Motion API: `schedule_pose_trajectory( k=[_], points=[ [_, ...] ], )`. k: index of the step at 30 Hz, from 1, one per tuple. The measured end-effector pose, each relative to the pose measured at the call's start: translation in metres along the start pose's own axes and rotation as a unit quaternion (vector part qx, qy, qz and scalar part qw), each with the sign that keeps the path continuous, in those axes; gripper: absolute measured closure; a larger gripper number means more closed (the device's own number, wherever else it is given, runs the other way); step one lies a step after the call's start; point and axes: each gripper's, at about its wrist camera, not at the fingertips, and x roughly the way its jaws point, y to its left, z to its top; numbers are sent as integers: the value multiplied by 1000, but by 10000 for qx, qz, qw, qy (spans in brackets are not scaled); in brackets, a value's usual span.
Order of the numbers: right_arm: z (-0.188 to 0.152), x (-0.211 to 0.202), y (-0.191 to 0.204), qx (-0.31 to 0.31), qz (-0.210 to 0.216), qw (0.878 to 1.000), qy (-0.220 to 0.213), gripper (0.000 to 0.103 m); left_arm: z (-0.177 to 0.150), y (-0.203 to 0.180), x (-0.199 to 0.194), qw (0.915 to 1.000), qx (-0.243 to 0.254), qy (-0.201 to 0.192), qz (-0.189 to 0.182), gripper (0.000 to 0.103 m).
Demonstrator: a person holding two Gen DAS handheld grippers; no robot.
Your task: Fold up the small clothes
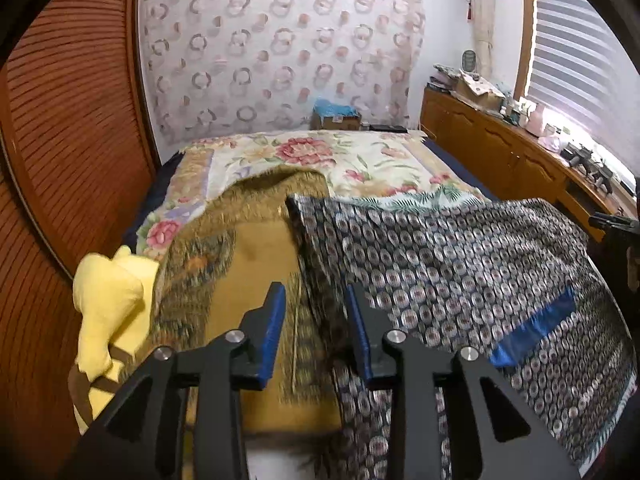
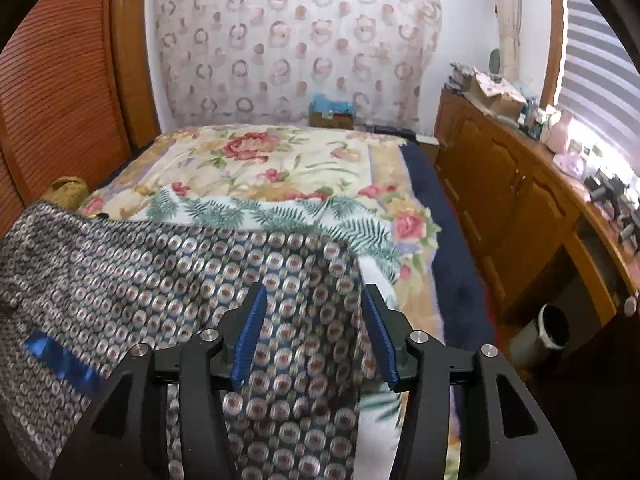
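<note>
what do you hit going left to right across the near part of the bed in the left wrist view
yellow garment → mustard patterned cloth → the open jaws of the left gripper → dark circle-print garment → its blue strip

Pretty clearly a home bedroom: bed with a floral blanket (image 2: pixel 280 160), patterned curtain (image 1: pixel 280 48), wooden dresser (image 2: pixel 500 184) full of clutter under a window blind (image 1: pixel 576 60).

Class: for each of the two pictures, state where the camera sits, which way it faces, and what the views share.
Left wrist: on the left tool, facing along the bed; open fingers over the mustard garment.
Right wrist: on the right tool, facing likewise; open fingers over the circle-print garment.
Shared: that garment, bed, patterned curtain, wooden cabinet.
</note>
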Motion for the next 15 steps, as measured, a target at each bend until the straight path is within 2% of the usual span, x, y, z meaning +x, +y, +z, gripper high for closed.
schedule_pose_trajectory(
  k=[10, 15],
  points=[
    [-65, 9, 12, 148, 193, 9985, 481, 53, -27, 0, -2, 9999, -10, 151, 52, 74],
    [-78, 20, 28, -31, 220, 9975, 672, 53, -27, -6, 1, 9999, 36, 147, 60, 74]
  ],
)
